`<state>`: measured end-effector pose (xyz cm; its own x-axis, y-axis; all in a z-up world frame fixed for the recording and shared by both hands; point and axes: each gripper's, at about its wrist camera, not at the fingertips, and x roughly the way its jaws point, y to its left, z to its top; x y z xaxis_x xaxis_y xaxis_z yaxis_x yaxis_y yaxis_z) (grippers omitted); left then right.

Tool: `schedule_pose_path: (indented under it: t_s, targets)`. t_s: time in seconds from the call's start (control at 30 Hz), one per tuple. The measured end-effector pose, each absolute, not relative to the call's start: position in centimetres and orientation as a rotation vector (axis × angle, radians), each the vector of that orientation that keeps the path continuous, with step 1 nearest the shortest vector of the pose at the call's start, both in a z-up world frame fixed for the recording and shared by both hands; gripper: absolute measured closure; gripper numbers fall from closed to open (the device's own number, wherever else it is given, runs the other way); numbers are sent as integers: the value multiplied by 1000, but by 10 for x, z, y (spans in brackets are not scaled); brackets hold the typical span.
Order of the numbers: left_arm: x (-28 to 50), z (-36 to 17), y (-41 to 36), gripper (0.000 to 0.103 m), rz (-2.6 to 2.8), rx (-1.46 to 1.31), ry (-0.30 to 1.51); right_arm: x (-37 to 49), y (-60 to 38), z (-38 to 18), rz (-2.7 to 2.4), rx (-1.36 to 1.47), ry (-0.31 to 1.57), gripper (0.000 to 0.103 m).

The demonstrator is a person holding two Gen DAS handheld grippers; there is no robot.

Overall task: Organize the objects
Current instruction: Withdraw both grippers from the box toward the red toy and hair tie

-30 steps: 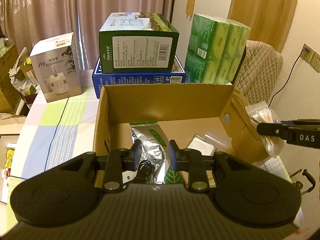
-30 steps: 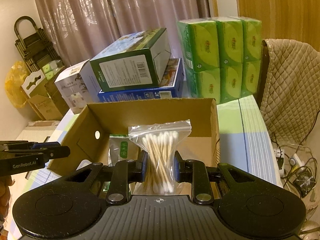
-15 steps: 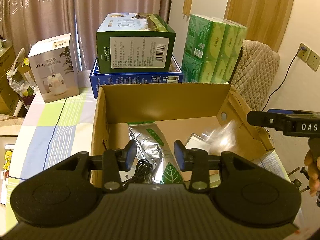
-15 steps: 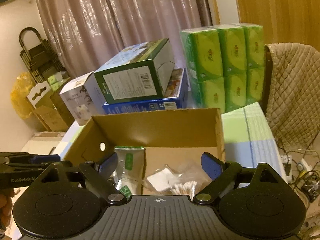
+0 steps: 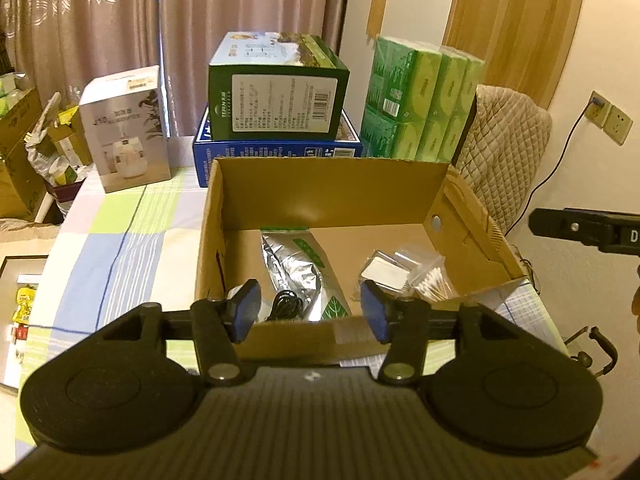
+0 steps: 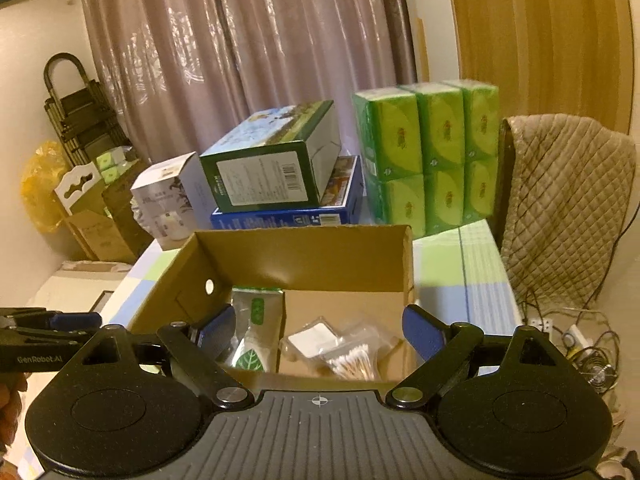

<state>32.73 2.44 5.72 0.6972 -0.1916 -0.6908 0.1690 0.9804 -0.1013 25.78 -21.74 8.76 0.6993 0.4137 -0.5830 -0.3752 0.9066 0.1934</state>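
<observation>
An open cardboard box (image 5: 328, 184) (image 6: 304, 256) sits on the checked tablecloth. Inside lie a silver foil pouch (image 5: 300, 272) (image 6: 252, 340), a coiled black cable (image 5: 286, 304), a small clear bag with a white pad (image 5: 384, 270) (image 6: 314, 338) and a zip bag of cotton swabs (image 5: 430, 282) (image 6: 352, 362). My left gripper (image 5: 310, 310) hovers over the box's near edge, its jaws opening with nothing between them. My right gripper (image 6: 318, 330) stands wide open above the near edge, empty, the swab bag lying below it.
Behind the box a green carton (image 5: 276, 92) rests on a blue one (image 5: 276, 150), with green tissue packs (image 5: 420, 108) to the right and a white humidifier box (image 5: 124, 124) to the left. A quilted chair back (image 6: 560, 208) stands at the right.
The right gripper let go of the cotton swab bag, which now lies in the box, and pulled back and up. The left gripper widened and drew back from the cable.
</observation>
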Motion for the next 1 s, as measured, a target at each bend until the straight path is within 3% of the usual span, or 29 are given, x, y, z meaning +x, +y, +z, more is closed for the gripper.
schedule_pose_path:
  t_s: [0.07,0.2,0.43,0.57,0.83,1.0]
  targets:
    - [316,63,27,42,-195,-34,766,245,-220,92,437,65,665,15]
    - [289,72,31,39,-177,-34,763,221,-227,94,431,62,670,15]
    - [242,88,44,18,-162,-30,740,181,-239,95,440,56,666,15]
    - [220,92,54,11,-132,-38,723,162,-249,88,429,42,671,15]
    - [187,82,56,1,-104,-28,720,144,-273,68,394,57,710,15]
    - [176,72,49,1,-110,-25,721,135,-279,56,381,33,716,15]
